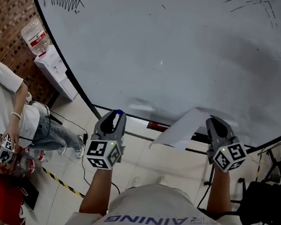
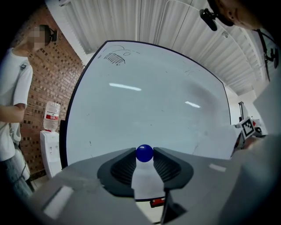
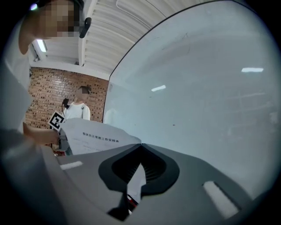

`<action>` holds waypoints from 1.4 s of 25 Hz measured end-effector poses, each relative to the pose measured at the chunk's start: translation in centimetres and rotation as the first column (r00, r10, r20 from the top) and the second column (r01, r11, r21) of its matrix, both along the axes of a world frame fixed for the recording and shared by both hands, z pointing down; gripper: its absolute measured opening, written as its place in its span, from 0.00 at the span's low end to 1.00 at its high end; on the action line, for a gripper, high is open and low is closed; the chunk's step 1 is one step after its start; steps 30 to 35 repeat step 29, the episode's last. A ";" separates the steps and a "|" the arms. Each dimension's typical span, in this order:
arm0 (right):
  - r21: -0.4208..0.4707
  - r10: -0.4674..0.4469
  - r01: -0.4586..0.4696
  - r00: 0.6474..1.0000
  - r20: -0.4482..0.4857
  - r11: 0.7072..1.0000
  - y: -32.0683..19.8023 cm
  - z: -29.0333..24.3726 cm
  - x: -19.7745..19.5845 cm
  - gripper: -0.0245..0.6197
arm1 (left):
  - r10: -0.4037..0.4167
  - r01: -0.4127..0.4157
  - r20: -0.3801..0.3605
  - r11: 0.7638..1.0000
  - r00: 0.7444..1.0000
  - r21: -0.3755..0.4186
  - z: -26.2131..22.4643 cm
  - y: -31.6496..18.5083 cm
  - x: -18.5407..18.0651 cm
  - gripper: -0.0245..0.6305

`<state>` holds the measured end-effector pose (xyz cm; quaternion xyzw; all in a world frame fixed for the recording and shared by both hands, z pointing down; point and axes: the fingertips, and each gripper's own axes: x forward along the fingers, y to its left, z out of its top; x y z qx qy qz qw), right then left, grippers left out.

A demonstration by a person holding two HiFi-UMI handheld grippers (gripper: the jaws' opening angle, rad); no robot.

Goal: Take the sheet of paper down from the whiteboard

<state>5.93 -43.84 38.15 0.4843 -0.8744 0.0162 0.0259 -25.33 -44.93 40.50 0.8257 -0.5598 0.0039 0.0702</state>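
The white sheet of paper (image 1: 182,131) hangs off the whiteboard (image 1: 187,49), held by its right edge in my right gripper (image 1: 213,121), which is shut on it. In the right gripper view the printed sheet (image 3: 94,138) spreads left from the shut jaws of the right gripper (image 3: 140,146). My left gripper (image 1: 116,113) stands left of the sheet, in front of the board's lower edge. Its jaw tips clamp a small blue round magnet (image 2: 144,153). From the left gripper (image 2: 144,152) the sheet (image 2: 215,141) shows at the right, clear of the board (image 2: 145,101).
A red eraser (image 1: 157,126) lies on the board's tray. A water dispenser (image 1: 55,68) with a bottle stands at the left by a brick wall, beside a person in a white shirt (image 1: 1,105). Cables and striped tape (image 1: 63,185) cross the floor. A black stand (image 1: 266,197) is at the right.
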 end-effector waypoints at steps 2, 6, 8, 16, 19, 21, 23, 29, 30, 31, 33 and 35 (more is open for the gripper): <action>0.009 0.007 -0.007 1.000 -0.005 1.000 0.2 -0.1 -0.1 0.05 | 0.011 -0.011 0.003 1.000 1.000 0.004 0.0 0.0 0.5 0.24; 0.013 0.009 -0.008 1.000 -0.021 1.000 0.5 -0.2 -0.3 0.05 | 0.032 -0.032 0.005 0.999 0.999 0.011 -0.3 0.0 1.3 0.24; 0.012 0.008 -0.008 1.000 -0.027 1.000 0.7 -0.1 -0.3 0.05 | 0.037 -0.037 0.004 0.999 0.999 0.012 -0.4 0.1 1.5 0.24; 0.012 0.005 -0.005 0.999 -0.037 1.000 1.1 -0.4 -0.4 0.05 | 0.051 -0.051 0.006 0.999 0.999 0.014 -0.6 0.3 1.9 0.24; 0.014 -0.001 0.001 0.999 -0.042 1.000 1.1 -0.5 -0.6 0.05 | 0.053 -0.053 0.004 0.998 0.999 0.019 -0.8 0.4 1.9 0.24; 0.016 -0.003 0.004 0.999 -0.043 1.000 1.1 -0.7 -0.7 0.05 | 0.054 -0.054 0.005 0.998 0.999 0.022 -1.0 0.4 2.0 0.24; 0.017 -0.005 0.006 0.999 -0.044 1.000 1.1 -0.8 -0.8 0.05 | 0.054 -0.054 0.005 0.998 0.999 0.022 -1.0 0.4 2.0 0.24; 0.019 -0.008 0.009 0.999 -0.045 1.000 1.1 -0.8 -1.0 0.05 | 0.052 -0.052 0.004 0.998 0.999 0.020 -0.8 0.5 1.8 0.24; 0.019 -0.008 0.009 0.999 -0.045 1.000 1.1 -0.8 -1.0 0.05 | 0.052 -0.052 0.004 0.998 0.999 0.020 -0.8 0.5 1.8 0.24; 0.019 -0.008 0.009 0.999 -0.045 1.000 1.1 -0.8 -1.0 0.05 | 0.052 -0.052 0.004 0.998 0.999 0.020 -0.8 0.5 1.8 0.24; 0.019 -0.008 0.009 0.999 -0.045 1.000 1.1 -0.8 -1.0 0.05 | 0.052 -0.052 0.004 0.998 0.999 0.020 -0.8 0.5 1.8 0.24; 0.019 -0.008 0.009 0.999 -0.045 1.000 1.1 -0.8 -1.0 0.05 | 0.052 -0.052 0.004 0.998 0.999 0.020 -0.8 0.5 1.8 0.24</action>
